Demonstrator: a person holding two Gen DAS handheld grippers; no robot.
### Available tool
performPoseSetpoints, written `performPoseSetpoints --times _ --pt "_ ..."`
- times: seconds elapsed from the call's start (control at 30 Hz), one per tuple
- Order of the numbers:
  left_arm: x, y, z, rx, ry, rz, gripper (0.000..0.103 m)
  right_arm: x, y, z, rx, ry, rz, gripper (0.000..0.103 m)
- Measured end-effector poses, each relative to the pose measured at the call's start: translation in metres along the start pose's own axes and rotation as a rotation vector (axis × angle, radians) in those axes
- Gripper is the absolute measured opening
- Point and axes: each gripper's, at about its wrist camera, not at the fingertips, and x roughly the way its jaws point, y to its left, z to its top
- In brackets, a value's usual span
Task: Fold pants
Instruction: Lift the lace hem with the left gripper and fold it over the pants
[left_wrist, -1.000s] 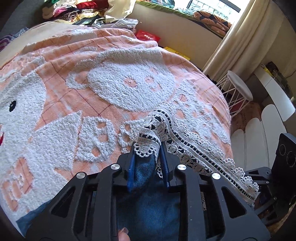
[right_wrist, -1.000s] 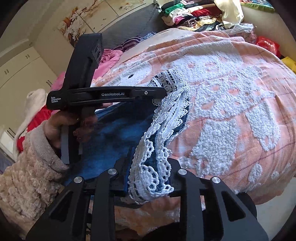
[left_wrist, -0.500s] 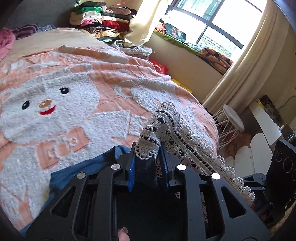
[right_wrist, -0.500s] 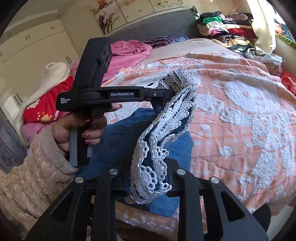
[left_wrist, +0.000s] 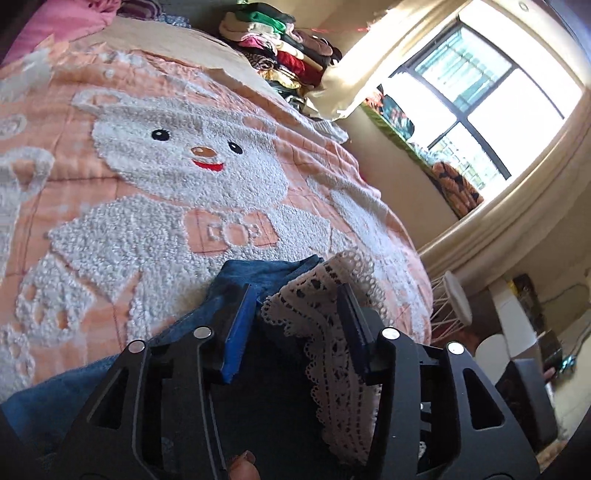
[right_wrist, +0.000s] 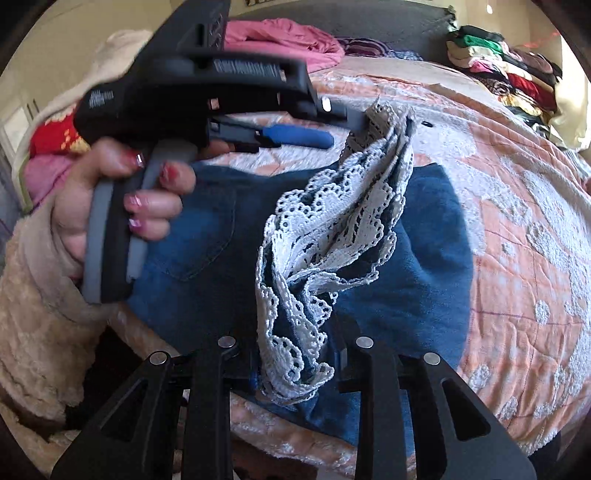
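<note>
The blue denim pants (right_wrist: 413, 258) lie folded over on the bed, soft and slightly fuzzy in the light, with a curved pocket seam stitched into the panel nearest the person's left hand (right_wrist: 122, 206). Their hem carries a band of white crochet lace (right_wrist: 332, 221), openwork with scalloped edges, which is lifted off the denim and strung between the two tools.

The right gripper (right_wrist: 295, 369) pinches one end of that lace hem, the bunched trim and a sliver of denim squeezed between its black fingers. The left gripper (left_wrist: 295, 314) has just been opening: its blue-padded fingers (left_wrist: 236, 332) now stand spread, and the lace drapes loosely against the right-hand pad while the other pad is clear of the cloth. In the right wrist view the same tool appears from the side, matte black plastic with a grey trigger bar, gripped by the hand emerging from a cream plush sleeve (right_wrist: 37, 295).

Beneath the pants spreads a peach quilted bedspread (left_wrist: 147, 206) with raised white tufted bears, nubbly like terry, one with black eyes and a red mouth. Past the bed's far edge a stack of folded clothes (left_wrist: 280, 48) stands by a cream curtain (left_wrist: 354, 85) and a bright window (left_wrist: 491, 96); a round white stool (left_wrist: 458, 302) stands on the floor beside the bed.
</note>
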Motion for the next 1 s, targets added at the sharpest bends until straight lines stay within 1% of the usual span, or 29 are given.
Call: performPoseSetpoints --times 0.07,0.1,0.13,0.17,0.2,0.27,0.33,0.37,0.4,0.47,0.53,0.6,0.63,0.67,0.7,0.77,0.83,0.87,0.9,0.93,1.0 --pt "-0.013 0.009 0.0 -0.037 -0.027 -0.011 0.043 0.005 0.009 0.0 -0.025 0.006 -0.025 0.028" --pt "-0.017 0.013 0.0 -0.058 -0.03 -0.021 0.046 0.007 0.015 0.0 -0.05 0.006 -0.037 0.029" --pt "-0.02 0.017 -0.001 -0.082 -0.032 -0.038 0.049 0.009 0.02 0.0 -0.068 0.005 -0.042 0.032" --pt "-0.023 0.021 -0.002 -0.099 -0.031 -0.048 0.054 0.012 0.026 -0.001 -0.086 0.004 -0.045 0.037" --pt "-0.024 0.025 -0.003 -0.114 -0.03 -0.045 0.059 0.013 0.031 -0.003 -0.101 0.006 -0.039 0.039" --pt "-0.023 0.032 -0.005 -0.145 -0.024 -0.033 0.064 0.018 0.046 -0.006 -0.139 0.013 -0.003 0.048" --pt "-0.019 0.037 -0.009 -0.173 -0.003 -0.024 0.066 0.02 0.057 -0.01 -0.163 0.02 0.034 0.05" --pt "-0.016 0.038 -0.011 -0.172 0.007 -0.006 0.066 0.02 0.062 -0.012 -0.17 0.016 0.044 0.055" --pt "-0.013 0.038 -0.012 -0.168 0.017 0.003 0.066 0.017 0.064 -0.013 -0.171 0.01 0.057 0.057" --pt "-0.008 0.033 -0.013 -0.147 0.036 0.032 0.066 0.004 0.059 -0.014 -0.138 -0.016 0.103 0.059" --pt "-0.003 0.031 -0.013 -0.128 0.054 0.06 0.066 -0.009 0.042 -0.011 -0.075 -0.05 0.143 0.06" --pt "0.0 0.029 -0.014 -0.115 0.065 0.08 0.065 -0.024 0.017 -0.007 -0.009 -0.096 0.149 0.062" --pt "0.002 0.028 -0.014 -0.111 0.069 0.087 0.063 -0.029 0.006 -0.003 0.011 -0.11 0.137 0.062" --pt "0.003 0.028 -0.014 -0.109 0.072 0.093 0.053 -0.032 -0.008 0.0 0.033 -0.12 0.11 0.062" --pt "0.004 0.028 -0.014 -0.108 0.079 0.096 0.046 -0.032 -0.023 0.005 0.049 -0.122 0.083 0.062" --pt "0.006 0.028 -0.014 -0.108 0.089 0.098 0.041 -0.032 -0.052 0.016 0.086 -0.131 0.041 0.062" --pt "0.007 0.026 -0.013 -0.098 0.091 0.105 0.035 -0.023 -0.075 0.032 0.115 -0.12 0.039 0.062" --pt "0.007 0.024 -0.012 -0.094 0.085 0.109 0.027 -0.017 -0.093 0.04 0.128 -0.109 0.038 0.062" --pt "0.006 0.023 -0.011 -0.091 0.079 0.108 0.022 -0.009 -0.103 0.047 0.135 -0.099 0.044 0.062" --pt "0.005 0.022 -0.01 -0.089 0.073 0.1 0.02 -0.004 -0.112 0.051 0.148 -0.095 0.044 0.062" --pt "0.002 0.018 -0.008 -0.081 0.061 0.076 0.017 0.018 -0.138 0.061 0.186 -0.05 0.089 0.062"
